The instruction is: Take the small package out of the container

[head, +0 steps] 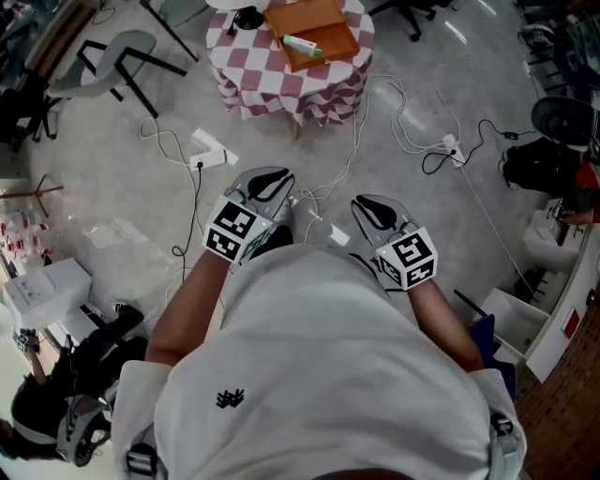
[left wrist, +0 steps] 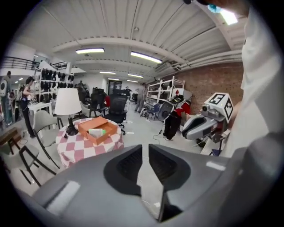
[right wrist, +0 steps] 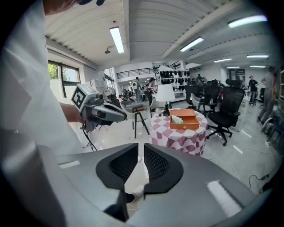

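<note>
An orange open container point(head: 319, 21) point(left wrist: 103, 125) point(right wrist: 191, 123) stands on a round table with a red-and-white checked cloth point(head: 281, 80) point(left wrist: 88, 148) point(right wrist: 177, 135), far ahead of me across the floor. Inside it lies a small white and green package point(head: 302, 44) point(left wrist: 96, 131) point(right wrist: 177, 119). My left gripper point(head: 272, 183) point(left wrist: 145, 148) and right gripper point(head: 367, 206) point(right wrist: 141, 148) are held close in front of the person's body, well short of the table. Each shows a narrow gap between its jaws with only floor behind it; nothing is held.
A white-shaded lamp point(head: 248, 17) point(left wrist: 67, 104) point(right wrist: 165, 95) stands on the table beside the container. A grey chair point(head: 112, 61) is left of the table. Cables and a power strip point(head: 208, 150) lie on the floor in between. Black office chairs point(right wrist: 226, 106) stand to the right.
</note>
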Demonstrator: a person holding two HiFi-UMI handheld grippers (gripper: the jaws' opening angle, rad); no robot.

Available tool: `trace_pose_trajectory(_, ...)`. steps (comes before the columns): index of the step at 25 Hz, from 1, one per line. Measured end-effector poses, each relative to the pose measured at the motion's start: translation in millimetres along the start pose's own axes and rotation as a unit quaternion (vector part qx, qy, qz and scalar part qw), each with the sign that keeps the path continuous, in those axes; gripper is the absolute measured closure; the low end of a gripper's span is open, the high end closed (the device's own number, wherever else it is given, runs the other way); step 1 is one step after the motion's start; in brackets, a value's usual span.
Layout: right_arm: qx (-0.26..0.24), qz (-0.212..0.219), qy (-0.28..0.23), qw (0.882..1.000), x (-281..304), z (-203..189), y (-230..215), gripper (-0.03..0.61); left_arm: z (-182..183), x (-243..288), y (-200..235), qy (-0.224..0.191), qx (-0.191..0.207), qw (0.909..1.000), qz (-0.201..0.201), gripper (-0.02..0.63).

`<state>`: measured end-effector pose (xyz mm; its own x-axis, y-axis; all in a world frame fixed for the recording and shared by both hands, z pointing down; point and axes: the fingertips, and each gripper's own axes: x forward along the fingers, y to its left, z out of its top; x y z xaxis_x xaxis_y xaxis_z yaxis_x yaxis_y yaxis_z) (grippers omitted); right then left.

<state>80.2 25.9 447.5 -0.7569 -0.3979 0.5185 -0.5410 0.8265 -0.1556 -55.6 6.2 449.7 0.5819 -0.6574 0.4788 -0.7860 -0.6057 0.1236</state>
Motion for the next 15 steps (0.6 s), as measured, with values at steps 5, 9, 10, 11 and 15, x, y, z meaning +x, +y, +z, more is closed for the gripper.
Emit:
trace_pose_trajectory(5,0.036,-0.052,-0.008,0.998,42,26,-19,0.538,12,35,77,0.032,0.072,0.9964,-0.03,0.505)
trace_pose_trajectory(9,0.055,-0.074,-0.009,0.996,62,41,-25,0.538,18,66,132,0.063,0.123,0.9895,-0.041,0.488)
trace_pose_trajectory(10,0.058,-0.075,-0.008,0.995,64,43,-27,0.538,19,74,144,0.072,0.131,0.9878,-0.042,0.483)
trace_pose_trajectory(11,0.061,-0.075,-0.006,0.995,65,45,-30,0.538,22,82,155,0.079,0.14,0.9861,-0.043,0.482)
trace_pose_trajectory(15,0.068,-0.079,0.001,0.995,74,49,-62,0.538,35,126,198,0.107,0.173,0.9785,-0.033,0.466)
